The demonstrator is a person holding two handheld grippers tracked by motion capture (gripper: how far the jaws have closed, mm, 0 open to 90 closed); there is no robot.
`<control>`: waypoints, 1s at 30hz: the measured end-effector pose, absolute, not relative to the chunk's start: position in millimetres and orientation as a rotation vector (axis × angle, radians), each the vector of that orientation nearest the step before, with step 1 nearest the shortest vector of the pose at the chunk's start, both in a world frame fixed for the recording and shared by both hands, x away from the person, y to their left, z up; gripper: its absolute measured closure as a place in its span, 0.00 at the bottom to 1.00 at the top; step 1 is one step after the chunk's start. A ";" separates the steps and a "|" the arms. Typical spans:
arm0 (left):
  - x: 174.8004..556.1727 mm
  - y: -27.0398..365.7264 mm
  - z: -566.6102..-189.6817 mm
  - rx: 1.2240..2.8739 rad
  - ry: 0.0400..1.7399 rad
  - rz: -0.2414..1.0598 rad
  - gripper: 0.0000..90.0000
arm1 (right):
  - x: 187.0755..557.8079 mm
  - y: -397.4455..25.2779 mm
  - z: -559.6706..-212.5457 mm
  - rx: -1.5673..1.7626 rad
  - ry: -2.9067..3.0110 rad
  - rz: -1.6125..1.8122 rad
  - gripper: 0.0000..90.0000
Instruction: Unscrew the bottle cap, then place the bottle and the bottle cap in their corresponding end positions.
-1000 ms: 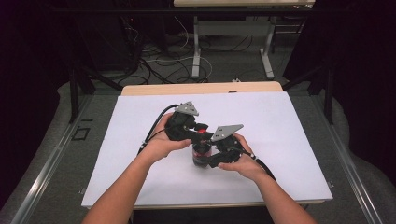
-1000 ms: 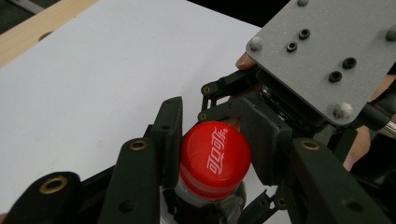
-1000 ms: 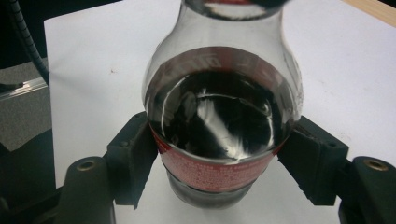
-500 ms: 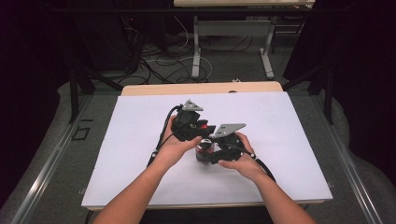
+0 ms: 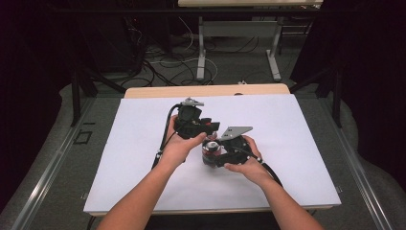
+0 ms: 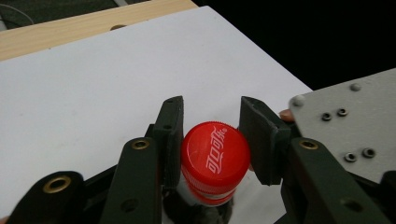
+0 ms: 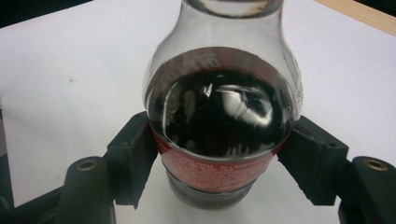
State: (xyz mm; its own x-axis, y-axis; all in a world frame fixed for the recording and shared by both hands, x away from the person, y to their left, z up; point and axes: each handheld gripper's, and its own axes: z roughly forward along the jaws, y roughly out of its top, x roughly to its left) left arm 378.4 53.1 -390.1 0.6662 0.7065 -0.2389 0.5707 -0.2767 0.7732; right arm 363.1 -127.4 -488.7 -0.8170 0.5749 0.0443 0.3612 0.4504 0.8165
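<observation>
I see the worktop (image 5: 297, 158) first, a wide white sheet with a strip of bare wood along its far edge, and my two forearms coming in from the near side to meet a little right of its middle.

Between my hands stands the cola bottle (image 5: 210, 152), upright on the white surface, near the centre of the worktop. In the right gripper view its clear shoulder bulges out above a red label band (image 7: 210, 170), with dark drink filling it up to the shoulder and an empty neck above.

The right hand-held gripper (image 5: 216, 154) comes at the bottle from the right, low down. Its two black pads (image 7: 133, 156) sit pressed against the label band on either side, so I read it as clenched on the bottle body. Its grey three-cornered plate (image 5: 235, 132) lies just beside the bottle top.

The left hand-held gripper (image 5: 211, 128) reaches in from the far left, higher up, over the bottle top. In the left gripper view its jaws bracket the red cap (image 6: 215, 156): one pad touches the cap's side, the other stands a sliver off it, so I read the gripper as released, not yet biting.

The cap is on the bottle, white lettering facing up.
</observation>
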 end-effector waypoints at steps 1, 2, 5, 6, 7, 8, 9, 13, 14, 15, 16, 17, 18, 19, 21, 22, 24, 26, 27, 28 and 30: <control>380.0 54.8 -390.9 1.950 1.009 0.186 0.68 | 363.3 -128.4 -487.8 0.819 2.468 1.283 0.34; 382.2 58.9 -391.0 1.959 1.014 0.194 0.68 | 363.2 -128.9 -487.4 0.832 2.463 1.286 0.34; 388.8 68.7 -393.6 1.937 1.052 0.198 0.68 | 364.8 -131.2 -487.4 0.828 2.450 1.291 0.34; 390.7 71.8 -394.6 1.925 1.070 0.196 0.68 | 365.2 -132.0 -487.1 0.832 2.447 1.284 0.34; 392.4 74.7 -395.7 1.911 1.085 0.195 0.68 | 365.7 -132.6 -487.6 0.838 2.431 1.284 0.34; 394.2 78.2 -396.5 1.911 1.091 0.195 0.68 | 366.3 -134.2 -487.0 0.840 2.442 1.278 0.34; 395.6 81.1 -397.5 1.898 1.098 0.192 0.68 | 366.6 -134.7 -487.5 0.851 2.428 1.289 0.34; 399.2 90.5 -400.5 1.878 1.135 0.201 0.68 | 368.5 -137.3 -487.2 0.862 2.413 1.283 0.34; 399.8 93.0 -400.8 1.888 1.135 0.203 0.68 | 369.2 -137.9 -487.3 0.865 2.408 1.284 0.34; 400.5 95.1 -401.7 1.876 1.139 0.211 0.68 | 369.6 -138.3 -487.5 0.872 2.398 1.286 0.34; 400.6 97.1 -402.3 1.869 1.151 0.207 0.68 | 370.1 -139.2 -486.9 0.879 2.397 1.280 0.34; 400.7 100.1 -402.6 1.877 1.149 0.208 0.68 | 371.1 -140.3 -486.6 0.883 2.399 1.280 0.34; 400.5 102.2 -403.7 1.872 1.154 0.213 0.68 | 371.3 -141.0 -486.0 0.903 2.387 1.286 0.34; 400.0 103.7 -404.8 1.868 1.160 0.219 0.68 | 371.9 -142.3 -485.3 0.905 2.386 1.287 0.34; 398.2 107.3 -407.6 1.867 1.162 0.227 0.68 | 373.3 -144.5 -484.2 0.910 2.374 1.280 0.34; 397.2 109.1 -408.8 1.869 1.166 0.235 0.68 | 373.8 -145.3 -483.8 0.926 2.360 1.275 0.34; 395.7 113.4 -411.5 1.860 1.169 0.243 0.68 | 376.5 -147.7 -483.4 0.934 2.352 1.252 0.34; 394.3 118.6 -414.4 1.854 1.169 0.249 0.68 | 380.5 -150.8 -483.7 0.964 2.323 1.259 0.34; 393.0 120.1 -416.1 1.842 1.182 0.245 0.68 | 382.7 -152.8 -483.4 0.977 2.322 1.247 0.34; 391.9 122.6 -418.2 1.843 1.182 0.245 0.68 | 384.6 -153.9 -483.3 0.989 2.315 1.237 0.34; 390.1 126.8 -422.5 1.849 1.179 0.251 0.68 | 389.1 -156.4 -482.3 1.005 2.312 1.199 0.34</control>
State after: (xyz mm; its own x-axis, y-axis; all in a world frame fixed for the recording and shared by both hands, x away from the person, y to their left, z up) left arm 390.1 126.8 -422.5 0.5242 0.8051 -0.2775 0.6220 -0.1394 0.7705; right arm 389.1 -156.4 -482.3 -0.6880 0.7256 0.0160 0.4309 0.3907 0.8135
